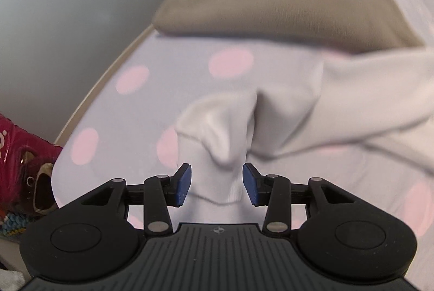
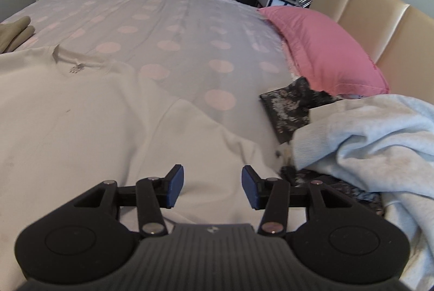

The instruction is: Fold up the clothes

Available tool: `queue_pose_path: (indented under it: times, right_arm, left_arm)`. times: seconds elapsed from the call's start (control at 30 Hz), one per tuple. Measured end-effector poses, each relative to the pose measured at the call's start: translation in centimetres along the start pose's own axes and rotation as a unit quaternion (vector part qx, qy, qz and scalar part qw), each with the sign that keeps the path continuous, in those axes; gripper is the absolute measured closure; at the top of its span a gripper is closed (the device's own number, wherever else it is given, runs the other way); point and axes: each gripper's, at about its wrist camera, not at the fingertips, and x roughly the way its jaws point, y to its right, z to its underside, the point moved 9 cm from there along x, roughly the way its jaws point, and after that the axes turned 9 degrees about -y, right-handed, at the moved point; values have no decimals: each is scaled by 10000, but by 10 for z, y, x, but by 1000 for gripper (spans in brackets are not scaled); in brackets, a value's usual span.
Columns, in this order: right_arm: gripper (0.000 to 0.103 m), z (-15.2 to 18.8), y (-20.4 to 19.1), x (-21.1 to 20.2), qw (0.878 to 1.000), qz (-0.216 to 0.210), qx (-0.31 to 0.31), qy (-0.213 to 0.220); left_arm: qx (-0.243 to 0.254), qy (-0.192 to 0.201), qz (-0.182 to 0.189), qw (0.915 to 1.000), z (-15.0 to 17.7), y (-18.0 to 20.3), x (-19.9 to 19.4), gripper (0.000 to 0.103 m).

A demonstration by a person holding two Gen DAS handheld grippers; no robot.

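Observation:
A white sweatshirt [image 2: 81, 106] lies spread on the dotted bed sheet [image 2: 168, 20], a small grey logo near its collar. In the left wrist view its bunched white sleeve [image 1: 225, 133] runs between the blue pads of my left gripper [image 1: 217, 184], which is open around the cuff without pinching it. My right gripper [image 2: 213, 188] is open too, hovering low over the sweatshirt's lower right part with only flat cloth between its fingers. A folded tan garment [image 1: 271, 3] rests beyond the sleeve, also visible as a tan garment [image 2: 15, 31] at the far left.
A pink pillow [image 2: 322, 49] leans against the beige headboard [image 2: 379, 20]. A pale blue sweatshirt [image 2: 366, 144] and a black-and-white patterned cloth [image 2: 290, 106] are piled at the right. A red bag [image 1: 24, 169] sits beside the bed's left edge. Dark wardrobes stand behind.

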Motion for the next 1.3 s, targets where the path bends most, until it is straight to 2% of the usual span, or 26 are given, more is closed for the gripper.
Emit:
queue_pose_path:
  times: [0.07,0.1,0.13,0.23,0.33,0.4,0.47,0.57,0.7,0.87,0.93,1.07,1.2,1.23,1.3]
  right_arm:
    - [52,1,-4,4,10000,-19,-36,-50]
    - [52,1,-6,6,10000,-28,-53,-75]
    - [51,2,-7,9,9999,-37,-71,-100]
    - [51,3,-13,15,9997,-65,-124,-175]
    - [51,4,-18,21,9995,-92,-178,-242]
    - [51,3,-20,23,9994,-102,-214,-257]
    - [51,2,-21,26,9993,-112,-250,-272]
    - [51,1,-24,29,9990,-127,-304,-294]
    - [51,1,-21,32,9990,-91,-274,-332]
    - [51,0,-21,37,9989,-13,-265,-377]
    - [52,-1,-22,39,9988,19,-297,-395]
    - [52,-5,-25,40,9987,53,-362,-357]
    - [52,-9,-24,40,9987,122,-387,-313]
    - [52,-10,-24,41,9987,130,-381,-313]
    - [52,-11,-26,41,9986,140,-390,-314]
  left_arm:
    - [126,-78,-246,9996,-3,2,14,64]
    - [115,-76,-229,9996,-5,3,16,72]
    - [84,-63,-157,9998,-8,4,16,87]
    - [-117,142,33,9998,-18,2,1,100]
    - [-489,429,256,9976,-30,-6,-29,101]
    - [-842,439,682,9931,-35,-15,-49,101]
    - [-887,519,969,9900,-39,-20,-70,101]
    - [-973,582,1256,9856,-49,-34,-99,101]
    - [-1595,465,1380,9764,-74,-80,-106,101]
    - [-2400,-358,710,9675,-86,-132,-52,101]
    - [-2522,-460,569,9649,-92,-133,-34,101]
    - [-2454,-197,311,9687,-111,-117,-13,101]
    - [-2701,353,336,9616,-136,-107,-14,99]
    - [-2796,482,361,9582,-143,-109,-13,93]
    - [-2858,468,67,9571,-149,-110,-9,86]
